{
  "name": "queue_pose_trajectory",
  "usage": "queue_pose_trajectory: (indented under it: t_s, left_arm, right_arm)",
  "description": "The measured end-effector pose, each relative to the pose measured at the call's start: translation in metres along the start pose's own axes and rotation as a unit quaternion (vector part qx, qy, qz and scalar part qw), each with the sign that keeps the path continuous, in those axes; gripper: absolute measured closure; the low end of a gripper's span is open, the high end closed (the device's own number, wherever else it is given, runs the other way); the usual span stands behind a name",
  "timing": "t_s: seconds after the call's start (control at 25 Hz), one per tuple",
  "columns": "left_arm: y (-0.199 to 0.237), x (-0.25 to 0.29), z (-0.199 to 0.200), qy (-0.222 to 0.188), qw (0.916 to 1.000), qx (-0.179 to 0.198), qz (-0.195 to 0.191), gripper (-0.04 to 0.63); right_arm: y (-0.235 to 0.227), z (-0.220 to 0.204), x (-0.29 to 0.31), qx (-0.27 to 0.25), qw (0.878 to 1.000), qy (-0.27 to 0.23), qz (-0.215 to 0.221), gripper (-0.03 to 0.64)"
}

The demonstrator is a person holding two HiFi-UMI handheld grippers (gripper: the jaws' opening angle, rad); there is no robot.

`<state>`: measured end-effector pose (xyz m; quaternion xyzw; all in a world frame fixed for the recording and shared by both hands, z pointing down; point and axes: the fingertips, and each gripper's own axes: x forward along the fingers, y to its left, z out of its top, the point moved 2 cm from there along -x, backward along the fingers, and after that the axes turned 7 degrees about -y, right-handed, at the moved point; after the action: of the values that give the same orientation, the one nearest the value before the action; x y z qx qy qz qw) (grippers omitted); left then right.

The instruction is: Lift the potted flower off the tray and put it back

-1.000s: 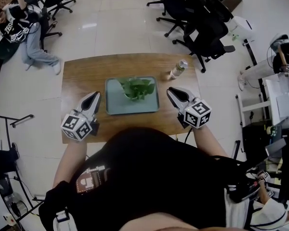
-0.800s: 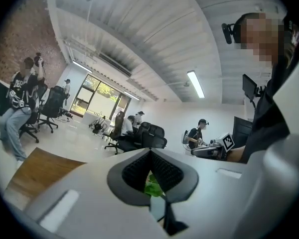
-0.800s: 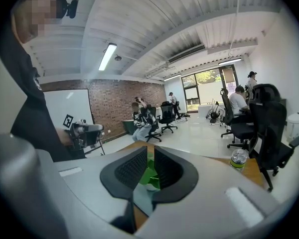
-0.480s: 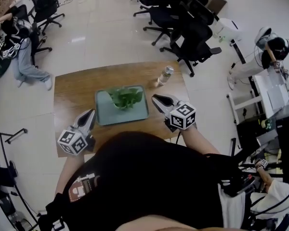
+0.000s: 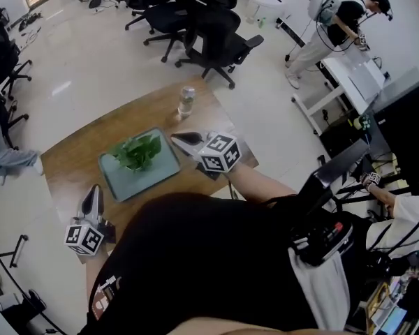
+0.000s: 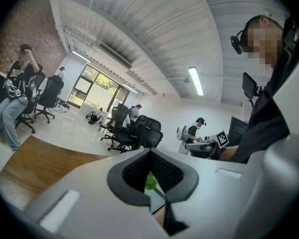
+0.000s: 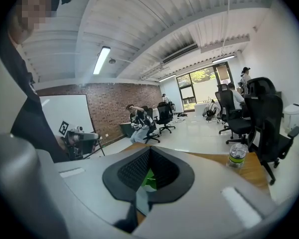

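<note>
The potted flower point(image 5: 136, 152), a bushy green plant, stands on the pale green tray point(image 5: 152, 178) in the middle of the wooden table point(image 5: 70, 160). My right gripper point(image 5: 177, 139) is shut and empty, its tip just off the tray's right edge. Near the table's front left corner my left gripper point(image 5: 93, 190) is also shut and empty, apart from the tray. In the left gripper view the jaws point(image 6: 149, 153) meet, with a green leaf point(image 6: 150, 181) showing past them. The right gripper view shows the same: closed jaws point(image 7: 149, 150) and a leaf point(image 7: 149, 178) beyond.
A clear water bottle point(image 5: 186, 101) with a green label stands at the table's far right, also seen as the bottle point(image 7: 235, 156) in the right gripper view. Black office chairs point(image 5: 202, 26) stand beyond the table. People stand and sit around the room.
The right gripper's jaws have closed beside the tray. The left gripper has drawn back from the tray's left side toward the table's front corner. The head view has swung to the right.
</note>
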<state>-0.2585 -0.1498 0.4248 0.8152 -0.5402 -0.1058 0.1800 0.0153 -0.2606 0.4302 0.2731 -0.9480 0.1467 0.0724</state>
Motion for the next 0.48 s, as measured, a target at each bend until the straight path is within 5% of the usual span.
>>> queue_pose_trajectory:
  t_s: [0.48]
  left_arm:
    - [-0.004, 0.0089, -0.0106, 0.001, 0.9999, 0.003, -0.01, 0.595]
  right_arm:
    - [-0.0073, -0.0024, -0.008, -0.012, 1.0, 0.002, -0.005, 0.604]
